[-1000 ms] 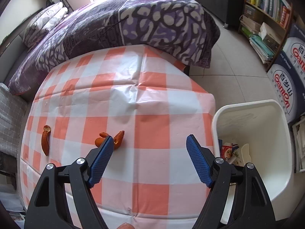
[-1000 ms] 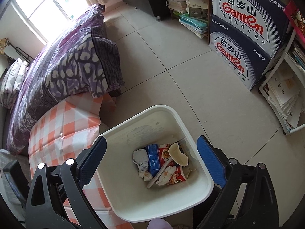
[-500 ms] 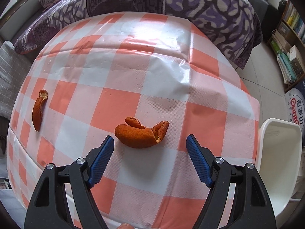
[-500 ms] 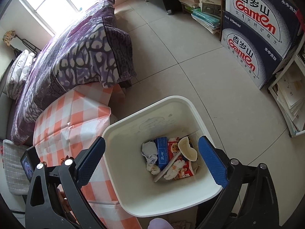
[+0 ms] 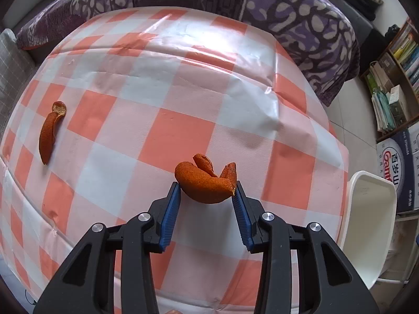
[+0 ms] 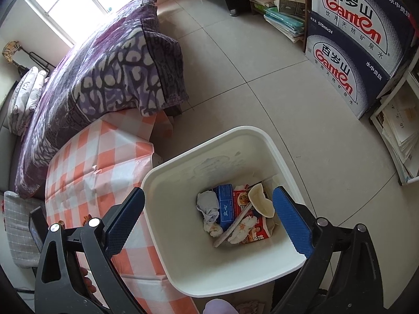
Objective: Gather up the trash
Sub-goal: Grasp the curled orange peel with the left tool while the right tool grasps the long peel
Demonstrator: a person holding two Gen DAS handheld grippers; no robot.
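The left tongs (image 5: 207, 193) have their two blue pads on each side of a curled orange peel (image 5: 205, 183). The pads touch the ends of the peel, so the tongs look closed on it. The peel sits on the checked cloth (image 5: 183, 91) of the table, and I cannot tell if it is lifted yet.

To do this well, I think the squeeze should be soft but firm. The peel is curved and bendy, and it is only held by its ends, so it could pop out. A deeper hold would be safer. Then it should go straight up and over to the white bin (image 5: 366, 230), which stands just past the right edge of the table.

The right tongs (image 6: 208, 218) hang wide open over the bin (image 6: 209, 141) and hold nothing.

Now the count. There are two peels on the cloth: the one in the tongs and a long thin peel (image 5: 49, 130) far off on the left. There is one bin. Inside it I see one blue box (image 6: 225, 204), one red wrapper (image 6: 255, 231), one white cup piece (image 6: 260, 201), and some crumpled tissue (image 6: 209, 206). There are two big water boxes (image 6: 356, 41) stacked by the wall.
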